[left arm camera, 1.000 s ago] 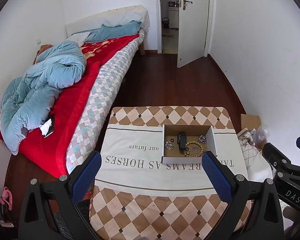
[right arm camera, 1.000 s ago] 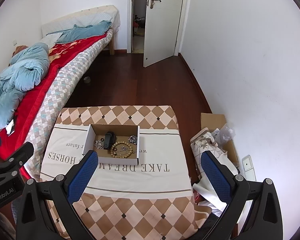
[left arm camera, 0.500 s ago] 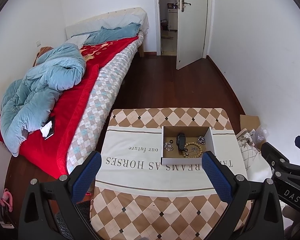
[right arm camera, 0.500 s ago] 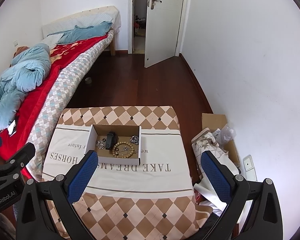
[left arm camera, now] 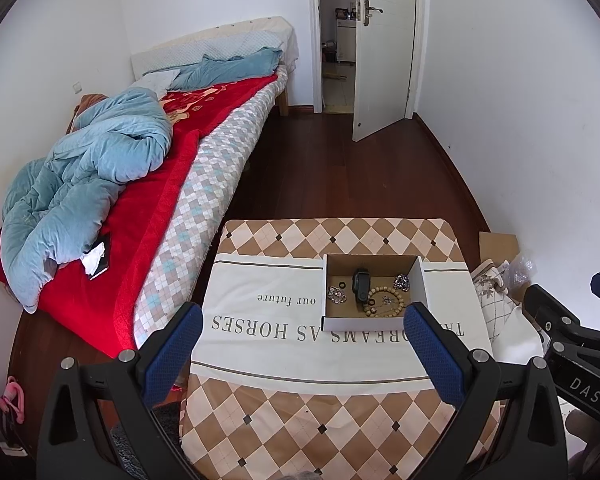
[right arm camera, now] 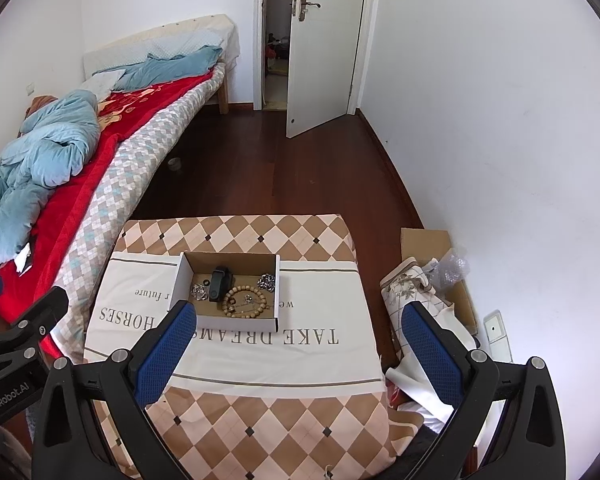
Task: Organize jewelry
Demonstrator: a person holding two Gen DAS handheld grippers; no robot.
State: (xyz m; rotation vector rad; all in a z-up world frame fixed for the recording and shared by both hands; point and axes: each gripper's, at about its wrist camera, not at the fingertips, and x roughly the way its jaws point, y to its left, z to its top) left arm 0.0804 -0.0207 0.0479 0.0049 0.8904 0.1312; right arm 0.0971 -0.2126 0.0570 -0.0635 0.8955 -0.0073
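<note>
Both grippers, left [left arm camera: 302,344] and right [right arm camera: 296,344], hold jaws spread wide, empty. The jewelry box [right arm camera: 226,294] lies ahead on the surface, nearer the right gripper's left finger.

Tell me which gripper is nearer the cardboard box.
Roughly equal; neither clearly nearer. Left gripper is open, its right fingertip overlapping the cardboard box. Right gripper is open, its left fingertip overlapping it.

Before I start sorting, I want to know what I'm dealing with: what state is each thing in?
Left gripper: jaws wide open, holding nothing.
Right gripper: jaws wide open, holding nothing.
Cardboard box: open-topped, upright on the printed cloth.
Bead bracelet: lying coiled in the box.
Black watch: lying flat in the box.
Door: ajar.
Blue quilt: crumpled on the bed.
</note>
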